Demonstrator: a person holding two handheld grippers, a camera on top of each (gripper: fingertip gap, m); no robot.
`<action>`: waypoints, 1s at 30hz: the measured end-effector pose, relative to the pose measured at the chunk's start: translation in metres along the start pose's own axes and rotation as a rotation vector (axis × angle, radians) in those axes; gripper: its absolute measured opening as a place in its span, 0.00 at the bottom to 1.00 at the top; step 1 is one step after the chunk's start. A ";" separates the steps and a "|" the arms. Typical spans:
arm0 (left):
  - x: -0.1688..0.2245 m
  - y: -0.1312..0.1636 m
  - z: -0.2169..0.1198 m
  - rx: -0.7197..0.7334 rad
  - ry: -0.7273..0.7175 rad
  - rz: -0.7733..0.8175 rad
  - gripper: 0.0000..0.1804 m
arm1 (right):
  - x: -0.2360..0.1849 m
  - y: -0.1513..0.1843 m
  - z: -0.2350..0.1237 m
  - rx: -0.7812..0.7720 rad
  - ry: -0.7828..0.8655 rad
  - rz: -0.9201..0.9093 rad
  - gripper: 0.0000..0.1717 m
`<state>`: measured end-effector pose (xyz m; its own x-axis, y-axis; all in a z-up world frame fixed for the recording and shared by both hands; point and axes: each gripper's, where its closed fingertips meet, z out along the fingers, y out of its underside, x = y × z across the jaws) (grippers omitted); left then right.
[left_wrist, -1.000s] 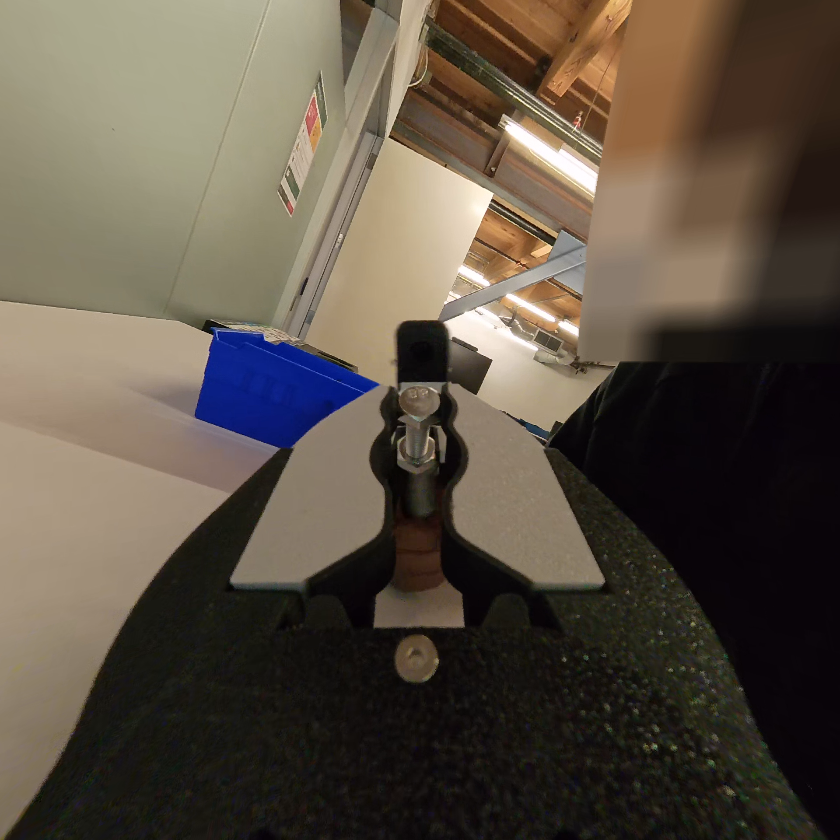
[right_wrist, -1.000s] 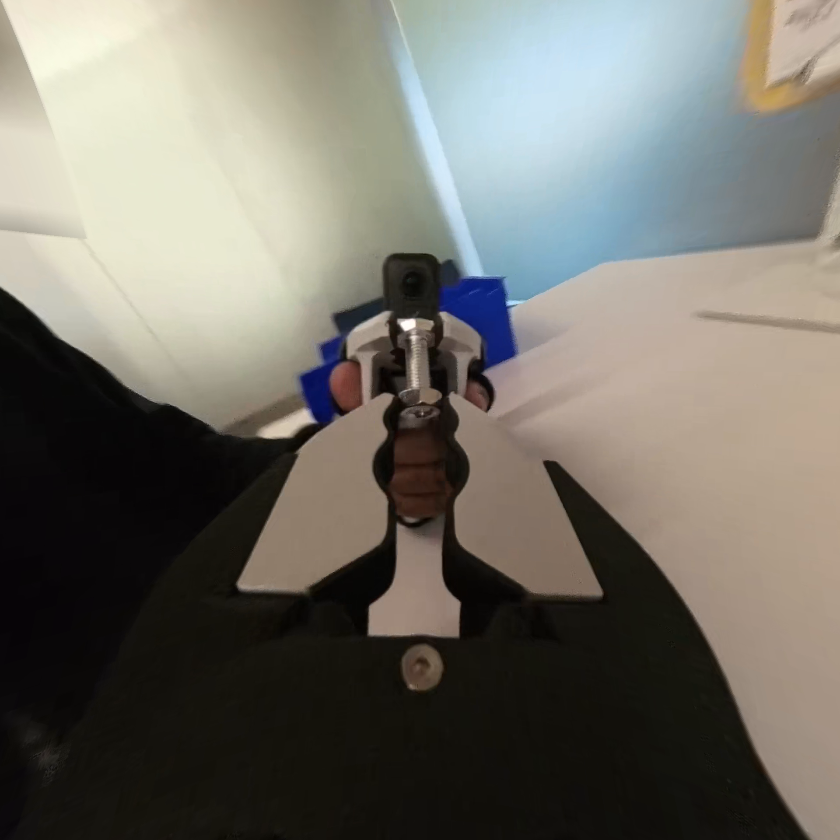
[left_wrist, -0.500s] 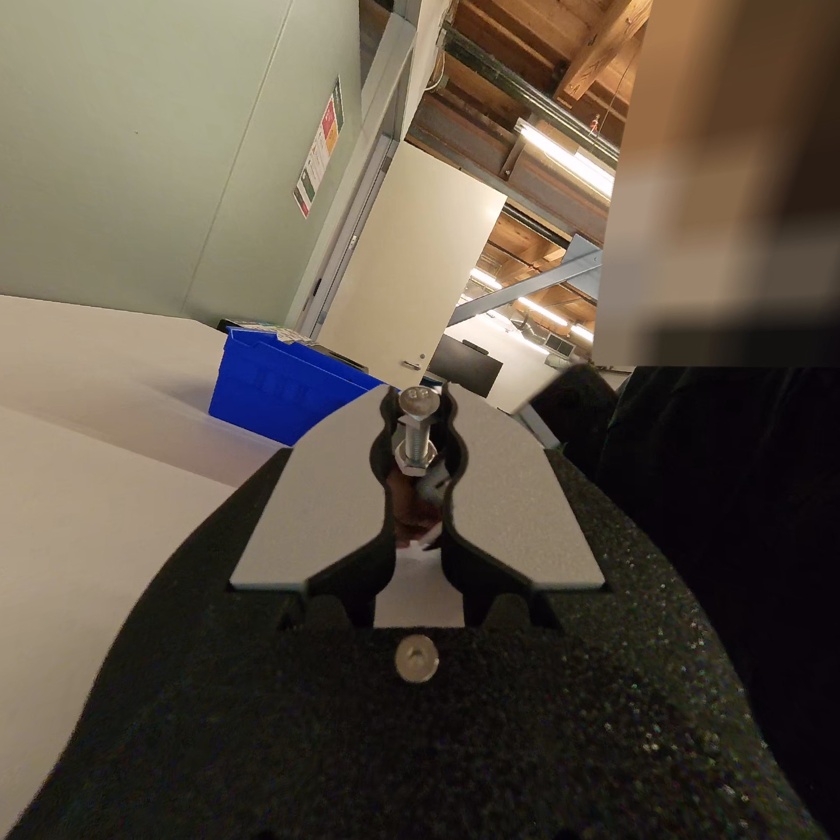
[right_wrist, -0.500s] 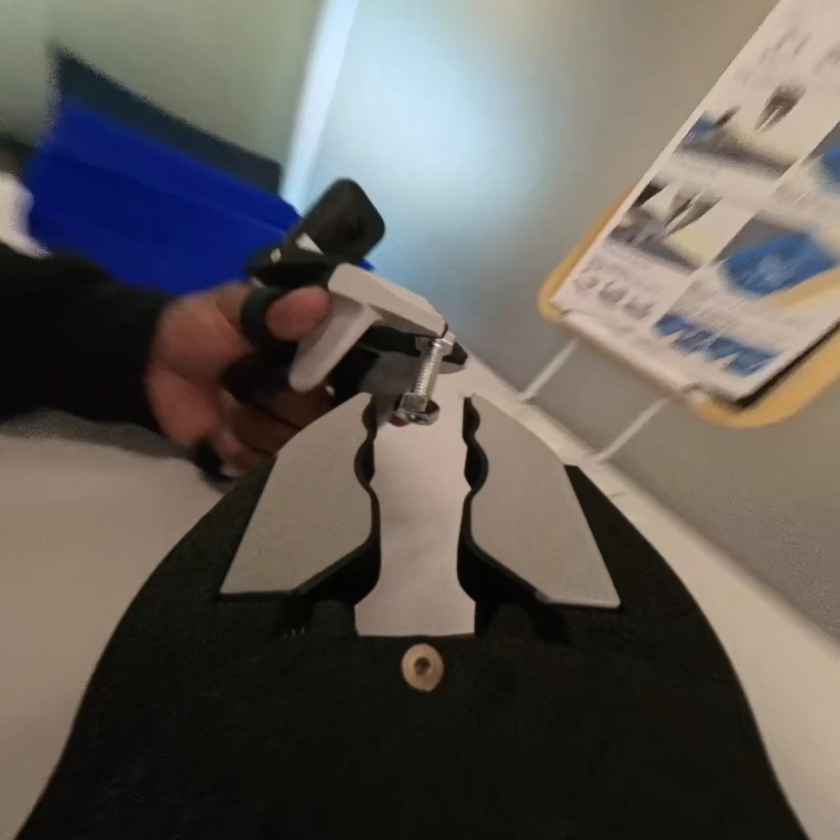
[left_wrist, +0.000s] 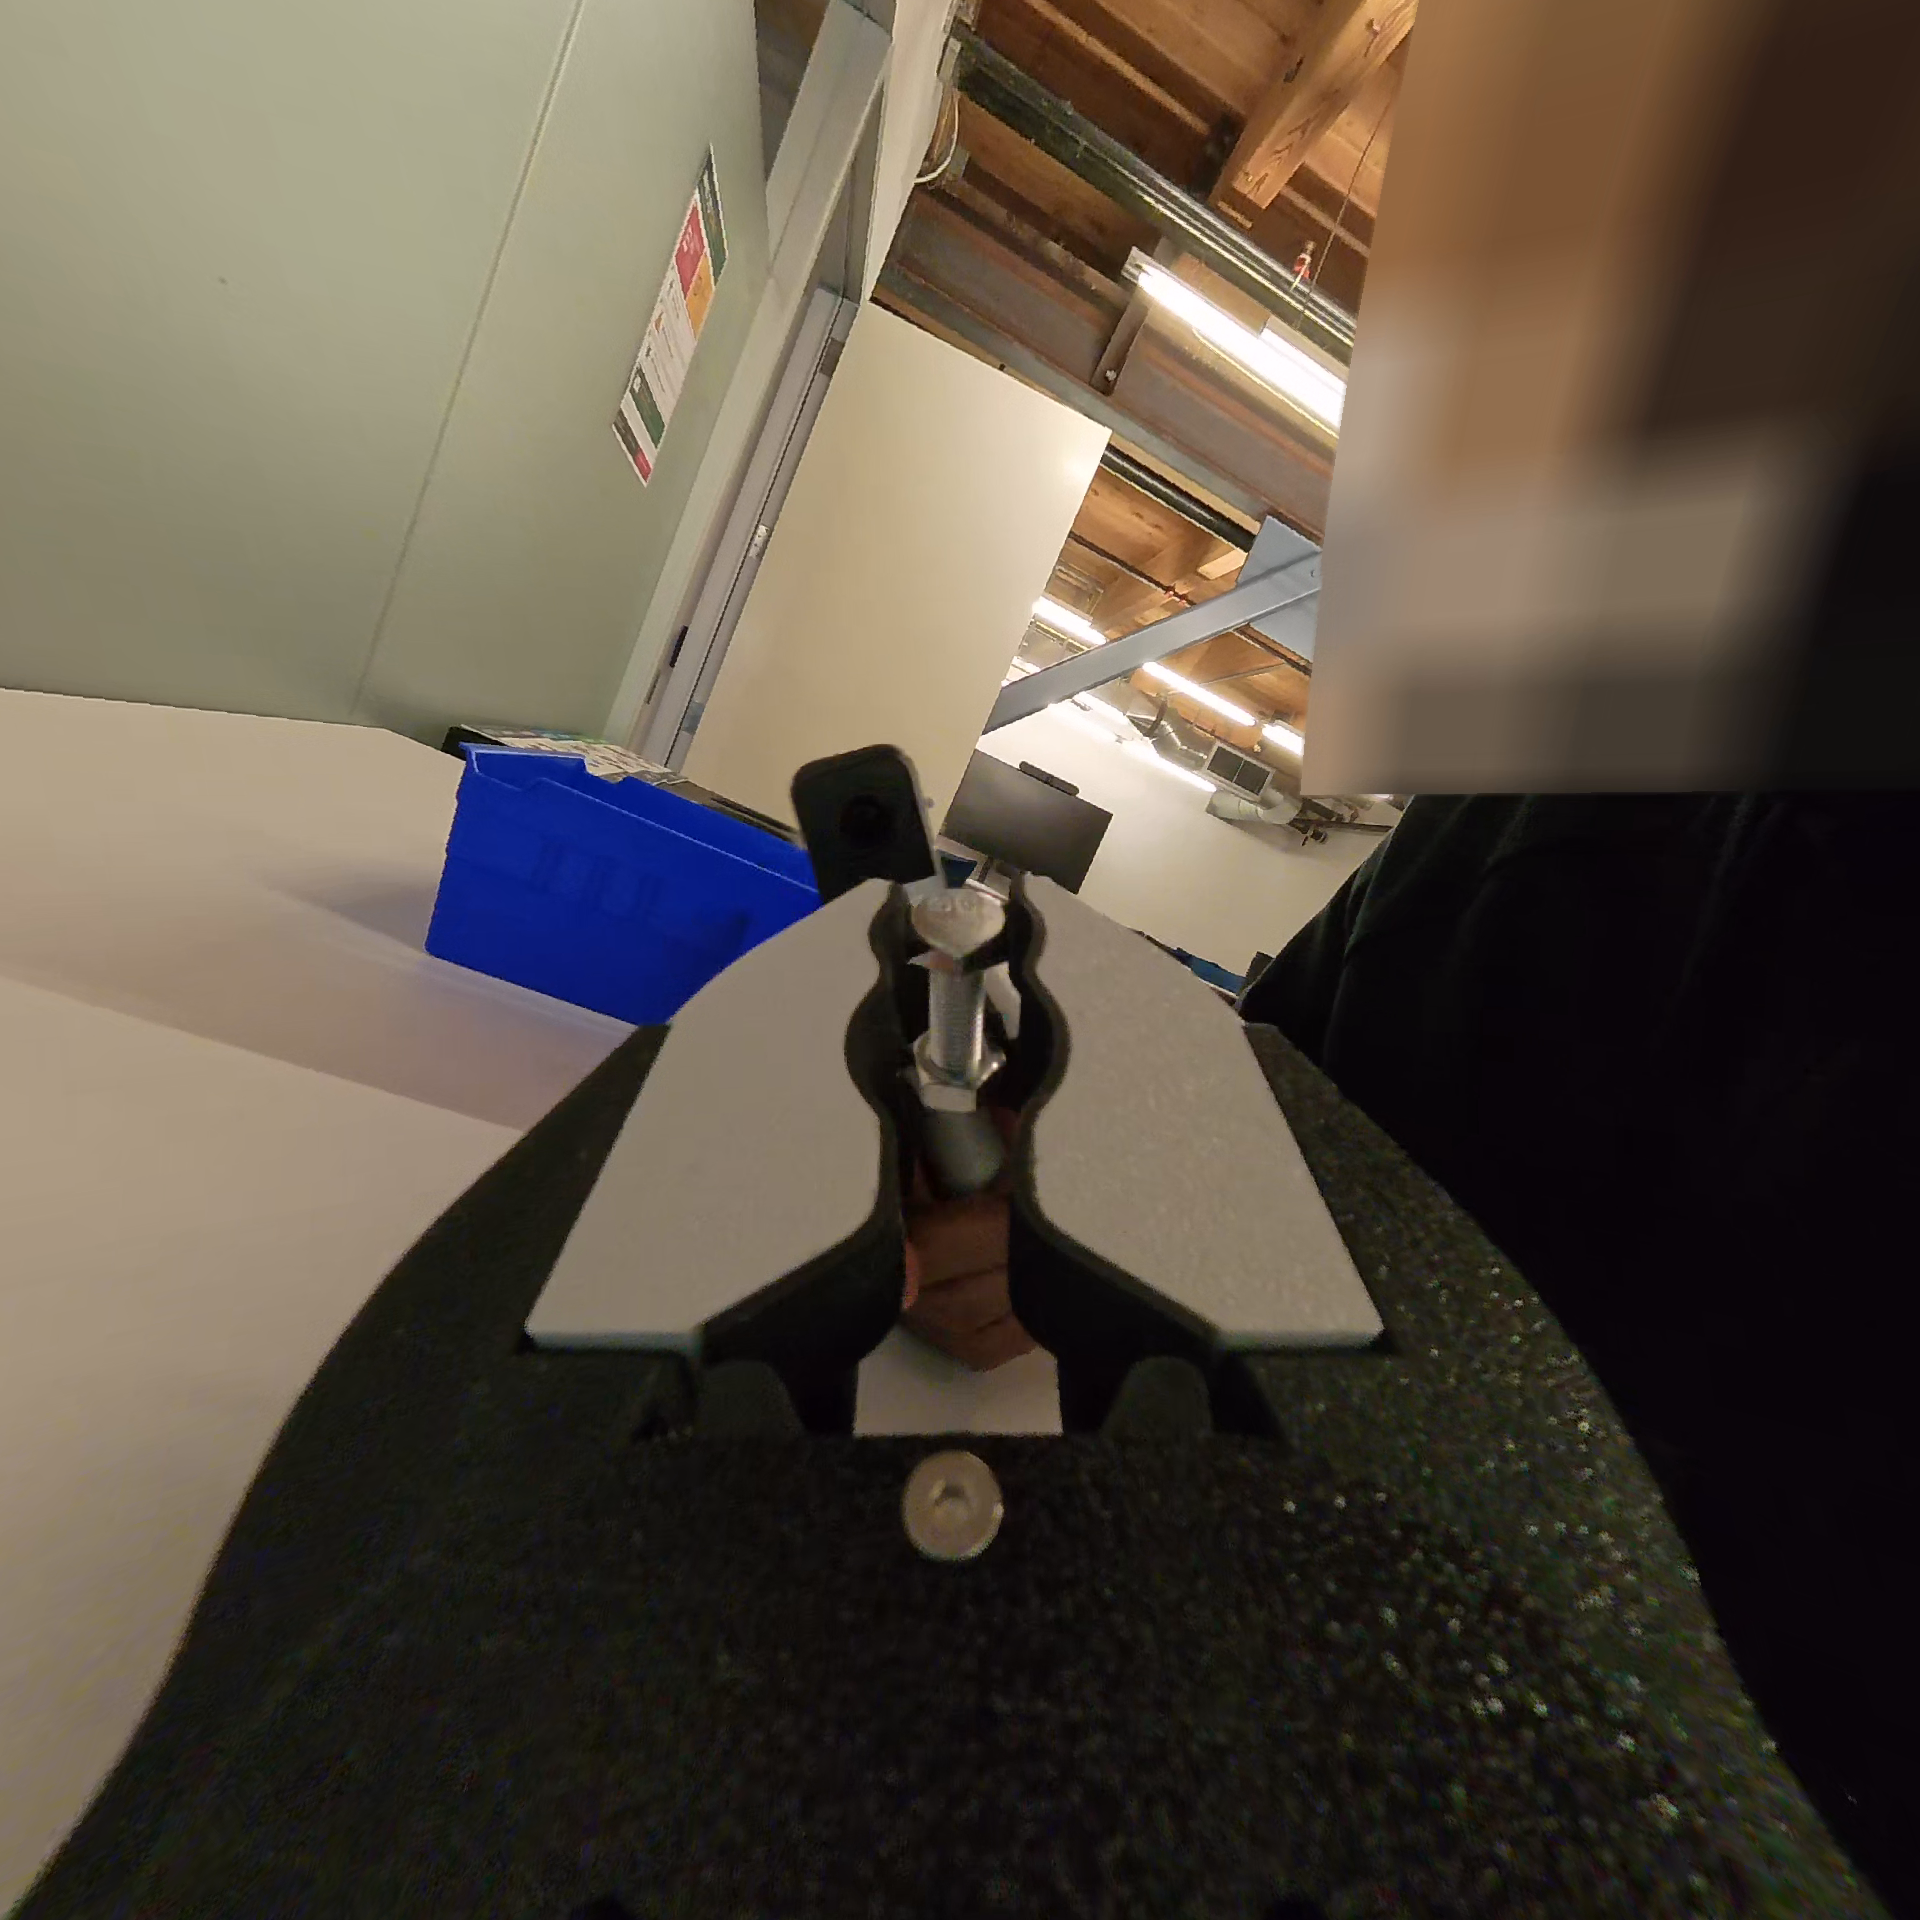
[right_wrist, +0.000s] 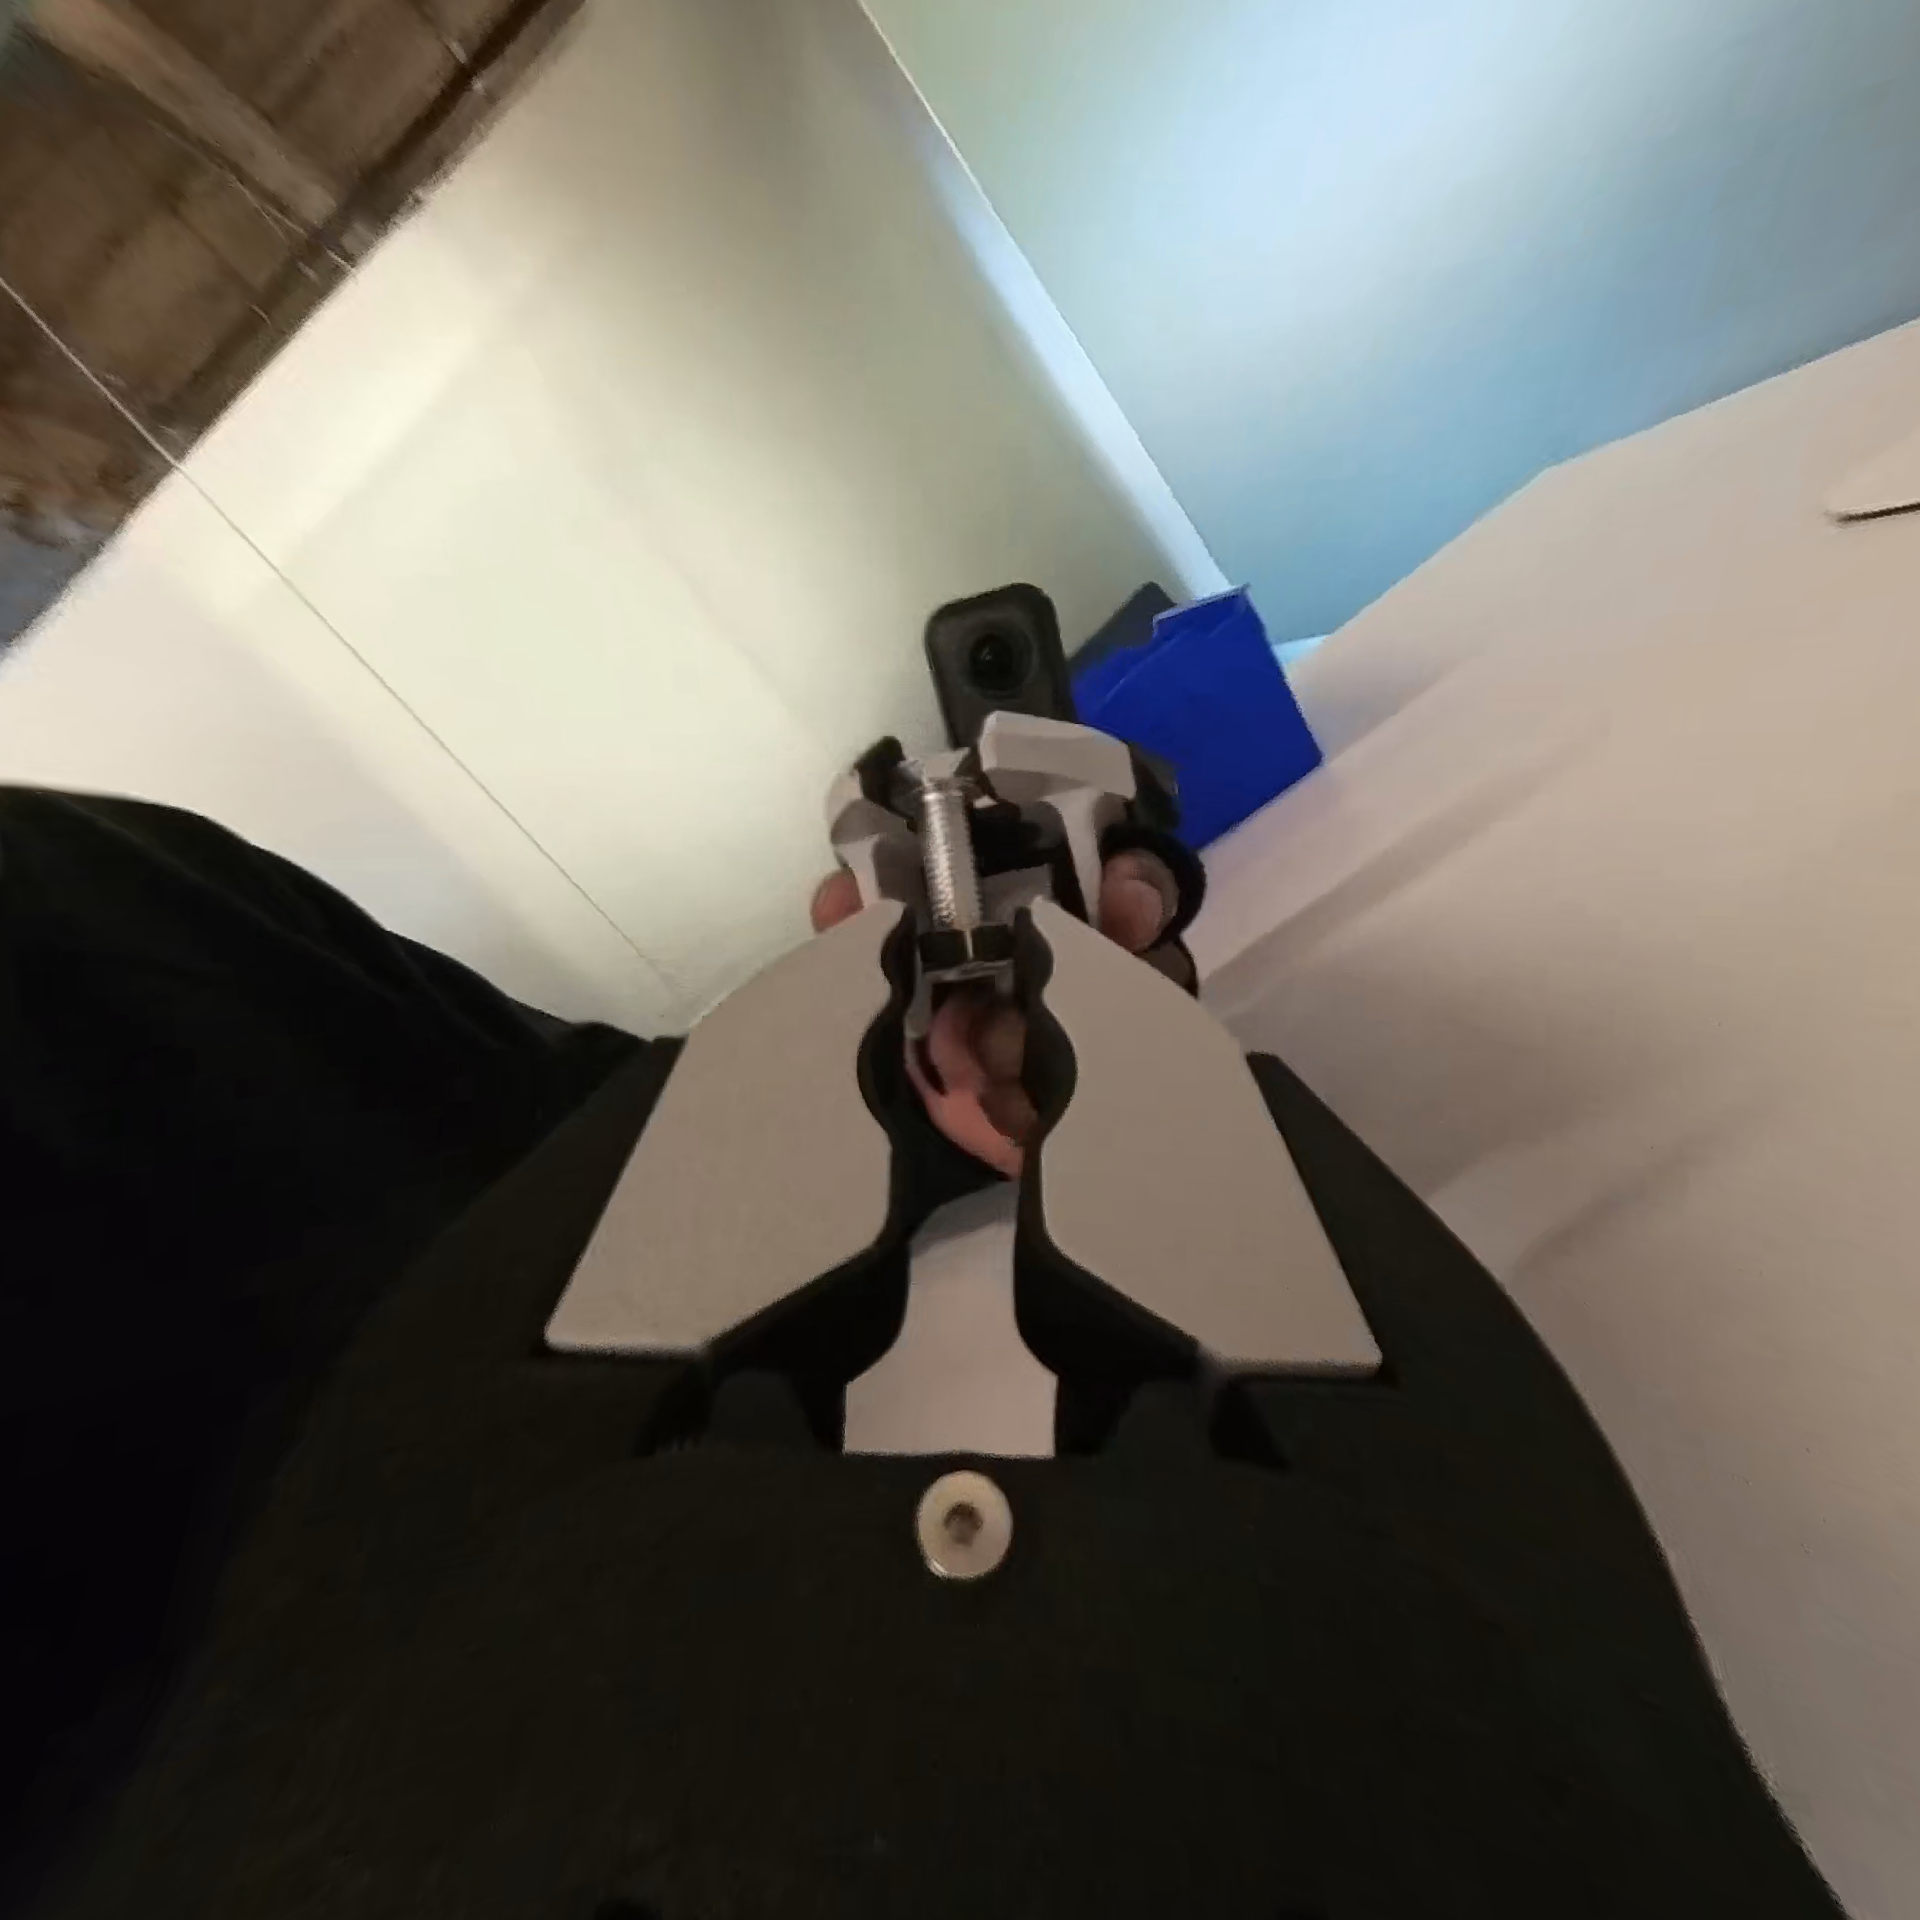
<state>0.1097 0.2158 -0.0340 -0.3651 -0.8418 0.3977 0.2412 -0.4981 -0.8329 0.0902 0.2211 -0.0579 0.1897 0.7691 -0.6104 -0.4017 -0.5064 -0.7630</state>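
Beside the blue plastic bin (left_wrist: 613, 914), the left gripper (left_wrist: 951, 925) clamped a threaded steel bolt's (left_wrist: 948, 1013) head while the right gripper (right_wrist: 961, 951) clamped its hexagonal nut (right_wrist: 954, 948).

bolt (left_wrist: 954, 997): silver, threaded, hex head; held up off the white table, its head clamped between the left gripper's (left_wrist: 954, 914) fingertips, shank running toward the right gripper.
nut (right_wrist: 958, 951): silver hex nut, threaded onto the bolt's shank; pinched between the right gripper's (right_wrist: 961, 956) fingertips, pads pressing its flats.
place: above the table's near edge.
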 end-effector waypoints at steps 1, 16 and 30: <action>0.000 0.000 0.000 -0.002 -0.001 0.001 0.10 | 0.001 0.002 0.001 -0.015 0.032 -0.066 0.10; -0.008 0.001 0.002 -0.007 -0.057 -0.004 0.10 | 0.000 0.000 -0.001 -0.135 0.592 -1.331 0.10; 0.006 -0.003 0.002 0.047 0.038 -0.016 0.09 | -0.005 0.002 0.005 0.012 -0.012 0.026 0.19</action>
<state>0.1090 0.2122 -0.0281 -0.4031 -0.8253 0.3954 0.2763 -0.5217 -0.8072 0.0835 0.2178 -0.0552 0.1681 0.7603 -0.6275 -0.4172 -0.5218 -0.7440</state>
